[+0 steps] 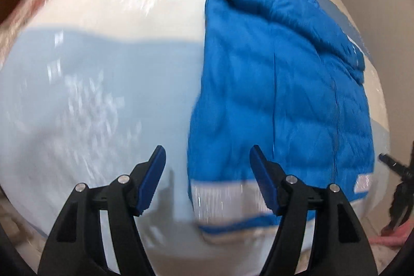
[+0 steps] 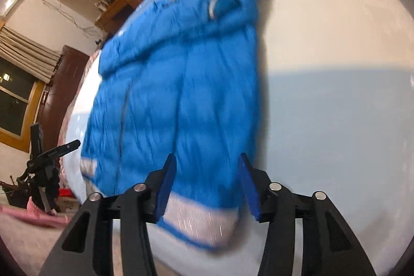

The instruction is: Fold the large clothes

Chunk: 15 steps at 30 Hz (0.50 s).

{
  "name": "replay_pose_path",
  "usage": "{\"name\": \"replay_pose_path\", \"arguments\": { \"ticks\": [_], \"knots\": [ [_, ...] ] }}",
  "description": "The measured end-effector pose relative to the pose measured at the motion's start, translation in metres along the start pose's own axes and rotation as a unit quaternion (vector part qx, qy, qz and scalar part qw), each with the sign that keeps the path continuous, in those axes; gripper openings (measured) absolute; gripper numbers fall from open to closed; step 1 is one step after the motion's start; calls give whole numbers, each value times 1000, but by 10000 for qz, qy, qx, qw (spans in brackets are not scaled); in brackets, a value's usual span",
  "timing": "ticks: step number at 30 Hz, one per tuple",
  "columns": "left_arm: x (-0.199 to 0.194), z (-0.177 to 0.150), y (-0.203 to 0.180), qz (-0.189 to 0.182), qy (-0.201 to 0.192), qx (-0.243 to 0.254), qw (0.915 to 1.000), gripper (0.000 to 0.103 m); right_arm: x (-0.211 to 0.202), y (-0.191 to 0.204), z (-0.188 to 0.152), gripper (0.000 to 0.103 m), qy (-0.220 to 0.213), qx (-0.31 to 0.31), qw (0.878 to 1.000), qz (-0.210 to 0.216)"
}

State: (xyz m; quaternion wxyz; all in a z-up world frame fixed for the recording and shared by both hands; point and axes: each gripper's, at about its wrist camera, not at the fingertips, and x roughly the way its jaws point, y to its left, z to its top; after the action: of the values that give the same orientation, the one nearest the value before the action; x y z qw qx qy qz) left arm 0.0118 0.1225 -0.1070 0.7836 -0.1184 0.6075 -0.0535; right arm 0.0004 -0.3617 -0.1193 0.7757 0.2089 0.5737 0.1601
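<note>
Blue jacket part-folded on the bed, both grippers empty above its hem.

In the left wrist view the left gripper [image 1: 207,180] stood at lower centre, jaws well apart and holding nothing, while the blue puffer jacket [image 1: 279,84] lay flat across the right half on the pale bed cover [image 1: 103,84], a sleeve apparently folded across its top. In the right wrist view the right gripper [image 2: 205,185] was likewise parted and empty, over the hem. Folding the body seemingly remained.
</note>
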Motion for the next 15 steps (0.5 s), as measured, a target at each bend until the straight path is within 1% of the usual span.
{"name": "replay_pose_path", "arguments": {
  "ticks": [2,5,6,12,15],
  "knots": [
    [5,-13,3,-191,79,-152,9997,67,3,-5,-16,55,134,77,9999,75],
    [14,-25,3,-223,114,-196,9995,67,13,-11,-32,57,286,175,9992,203],
    [17,-28,3,-300,138,-220,9992,67,15,-12,-36,57,308,212,9990,242],
    [28,-34,-2,-390,200,-186,9989,67,28,-16,-44,57,348,377,9978,415],
    [28,-35,-2,-501,200,-264,9982,64,33,-15,-45,57,356,372,9976,458]
  ]
}}
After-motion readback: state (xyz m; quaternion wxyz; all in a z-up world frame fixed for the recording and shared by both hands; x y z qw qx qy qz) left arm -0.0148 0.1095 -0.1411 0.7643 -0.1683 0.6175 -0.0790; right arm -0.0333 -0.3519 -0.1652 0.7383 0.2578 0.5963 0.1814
